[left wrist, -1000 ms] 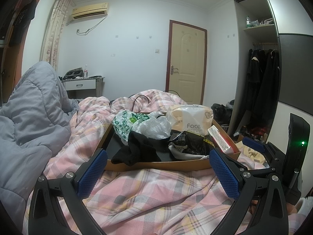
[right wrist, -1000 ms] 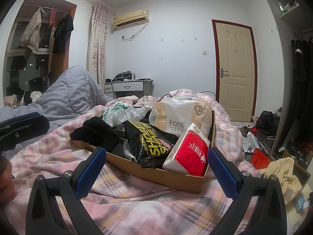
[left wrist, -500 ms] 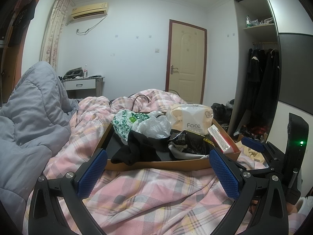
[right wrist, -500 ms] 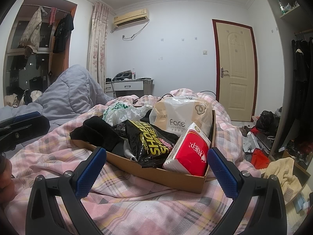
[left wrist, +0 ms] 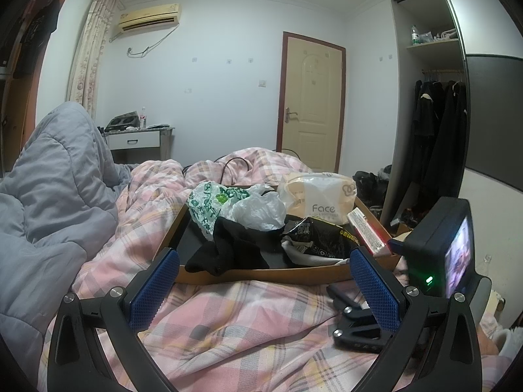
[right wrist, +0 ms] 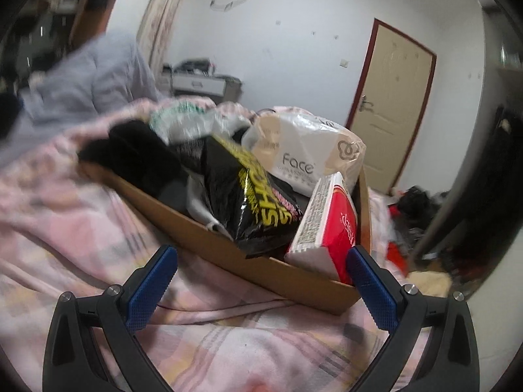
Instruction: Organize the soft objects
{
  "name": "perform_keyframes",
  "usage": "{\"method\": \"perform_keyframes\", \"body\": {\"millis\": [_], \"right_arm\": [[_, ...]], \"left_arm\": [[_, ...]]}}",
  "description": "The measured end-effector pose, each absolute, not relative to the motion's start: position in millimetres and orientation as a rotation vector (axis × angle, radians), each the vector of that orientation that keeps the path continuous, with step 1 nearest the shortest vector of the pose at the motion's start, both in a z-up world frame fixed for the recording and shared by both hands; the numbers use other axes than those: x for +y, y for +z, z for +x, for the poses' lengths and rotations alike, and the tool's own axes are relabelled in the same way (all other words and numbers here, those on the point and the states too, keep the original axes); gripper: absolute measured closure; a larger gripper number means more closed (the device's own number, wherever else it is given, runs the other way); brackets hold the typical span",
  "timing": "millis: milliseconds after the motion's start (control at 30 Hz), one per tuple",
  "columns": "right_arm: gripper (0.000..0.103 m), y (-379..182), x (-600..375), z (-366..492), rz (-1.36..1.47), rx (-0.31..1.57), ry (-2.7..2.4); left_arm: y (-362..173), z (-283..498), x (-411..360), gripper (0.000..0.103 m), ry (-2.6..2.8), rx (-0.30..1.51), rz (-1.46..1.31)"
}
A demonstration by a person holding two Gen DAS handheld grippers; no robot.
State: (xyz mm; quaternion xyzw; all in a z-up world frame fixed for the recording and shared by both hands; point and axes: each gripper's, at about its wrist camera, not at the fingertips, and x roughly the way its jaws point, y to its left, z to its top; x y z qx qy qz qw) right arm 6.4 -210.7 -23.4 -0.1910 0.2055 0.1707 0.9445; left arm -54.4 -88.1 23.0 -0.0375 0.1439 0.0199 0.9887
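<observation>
Both grippers open, right gripper (right wrist: 261,289) now nearer cardboard tray (right wrist: 202,235).

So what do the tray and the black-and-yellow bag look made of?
Tray: plain brown cardboard by the look, matte, with a raw cut edge. Black-and-yellow bag: probably thin plastic film, glossy, creased and catching light. Both grippers hang open, touching neither.

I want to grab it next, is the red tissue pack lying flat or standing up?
Standing on edge: the red tissue pack leans against the box wall.
</observation>
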Motion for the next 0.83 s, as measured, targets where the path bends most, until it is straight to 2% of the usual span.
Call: {"method": "perform_keyframes", "body": {"millis": [300, 567, 733, 833], "right_arm": [[0.0, -26, -212, 7, -0.448, 0.442, 0.329], [0.0, -13, -237, 10, -0.26, 0.451, 0.492], [0.0, -22, -225, 7, -0.348, 0.45, 0.422], [0.0, -17, -234, 8, -0.288, 0.449, 0.473]], "left_arm": [[21, -54, -86, 0.0, 0.041, 0.306, -0.08], [19, -54, -87, 0.0, 0.041, 0.311, -0.079], [19, -55, -87, 0.0, 0.041, 0.31, -0.078], [19, -54, -87, 0.0, 0.041, 0.312, -0.079]]}}
